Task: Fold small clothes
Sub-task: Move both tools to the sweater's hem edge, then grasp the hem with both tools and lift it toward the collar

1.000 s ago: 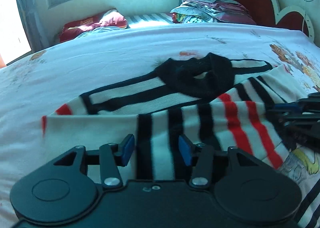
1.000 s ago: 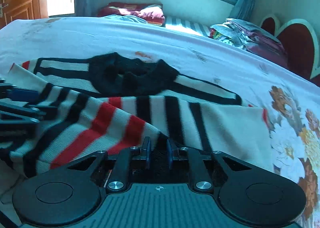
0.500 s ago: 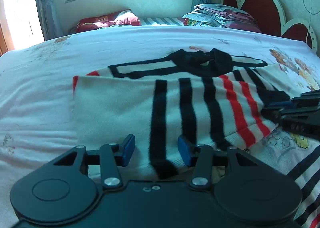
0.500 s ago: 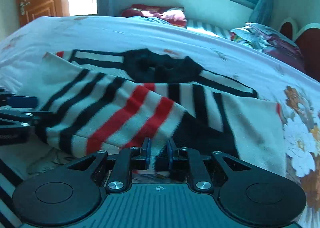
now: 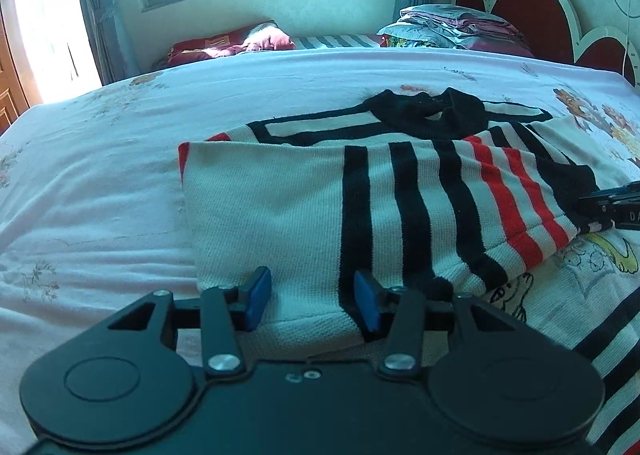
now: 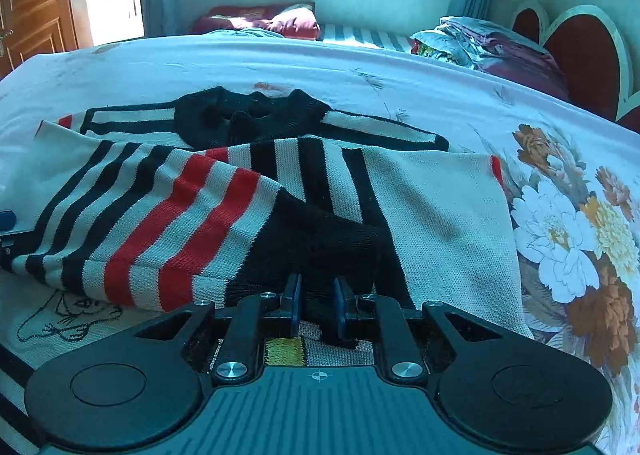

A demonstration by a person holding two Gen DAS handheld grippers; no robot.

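1. The striped knit sweater (image 5: 360, 199) lay flat on the bed (image 5: 120, 175), collar away from both cameras and its long axis running left to right across both views.
2. Both sleeves were folded inward over the body and overlapped at the middle; the black cuff (image 6: 316, 239) of one sleeve rested on top.
3. The left tool (image 5: 308, 297) stood at the near edge of the left folded sleeve. Its blue pads were apart, with white knit between them and no clamping visible.
4. The right tool (image 6: 316, 303) stood at the black cuff. Its pads were nearly together, with dark knit between them; the grip appeared clamped on the cuff.
5. Judgement: the sweater lay directly ahead of both tools, each covering its own half. The next fold would probably run from the near hem toward the collar, across the long axis.
6. A second striped garment (image 5: 600, 339) lay beneath the near edge, a risk of an unintended pickup.
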